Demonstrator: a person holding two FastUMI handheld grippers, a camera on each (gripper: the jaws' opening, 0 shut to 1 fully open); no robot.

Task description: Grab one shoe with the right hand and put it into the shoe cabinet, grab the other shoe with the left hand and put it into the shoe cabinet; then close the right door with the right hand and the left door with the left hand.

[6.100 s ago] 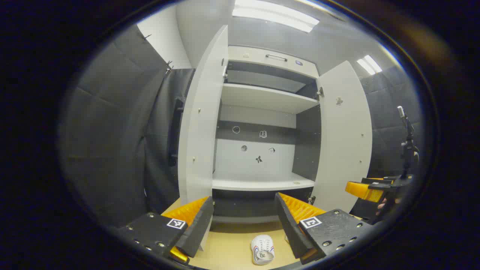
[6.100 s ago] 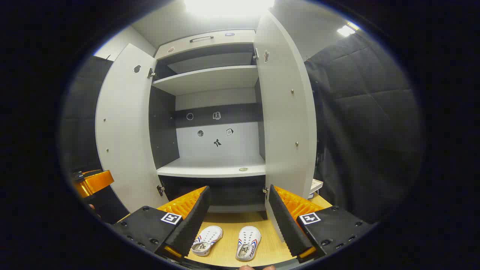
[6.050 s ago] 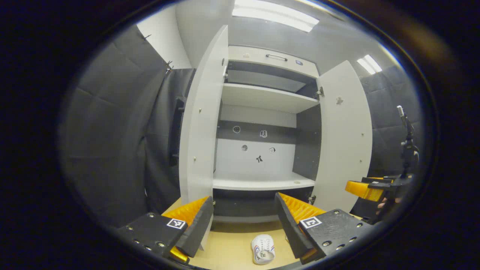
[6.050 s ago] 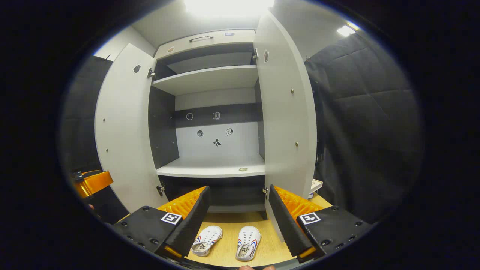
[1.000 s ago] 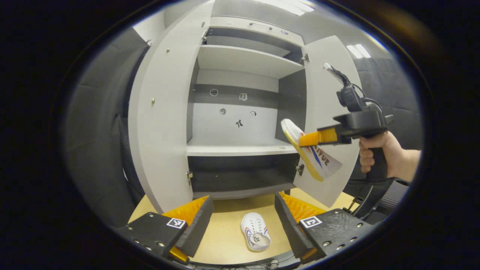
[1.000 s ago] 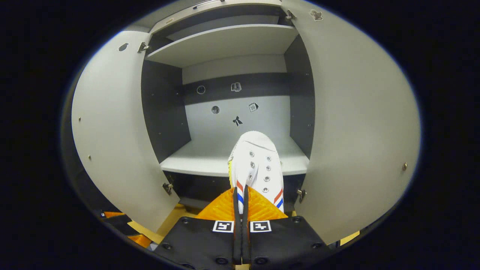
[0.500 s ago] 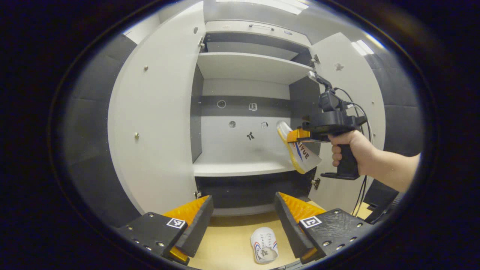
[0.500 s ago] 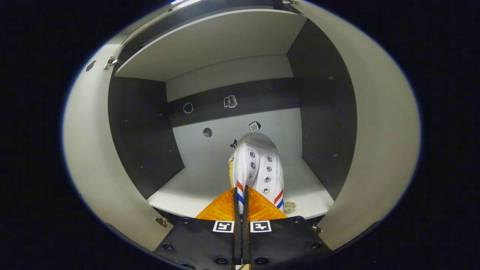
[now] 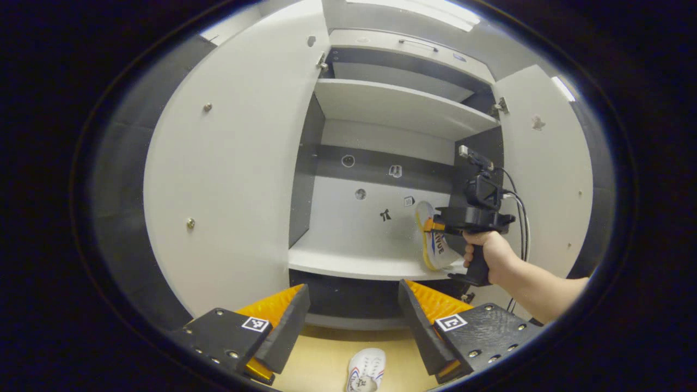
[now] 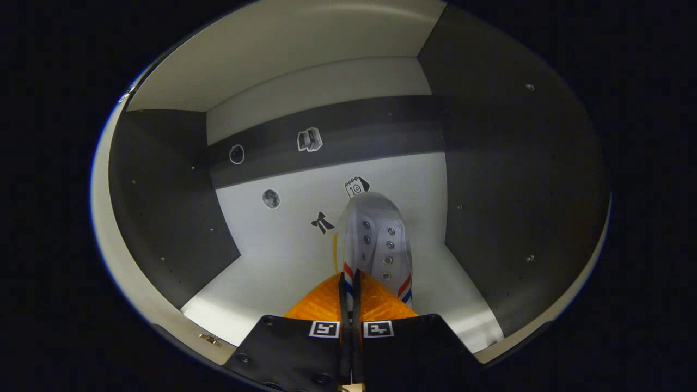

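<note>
My right gripper (image 10: 348,294), pinching the first shoe (image 10: 375,239), has now pushed inside the cabinet (image 9: 381,109); release comes next. My left gripper (image 9: 351,321) hangs spread above the other shoe (image 9: 366,375).

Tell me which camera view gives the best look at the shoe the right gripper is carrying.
The right gripper view: the carried shoe sits large and centred, toe pointing into the cabinet, with the right gripper shut on it. The left gripper view shows the same shoe small and side-on, above the shelf.

R hand-held gripper (image 10: 349,283) clamped, arm extended; L hand-held gripper (image 9: 353,310) agape.
</note>
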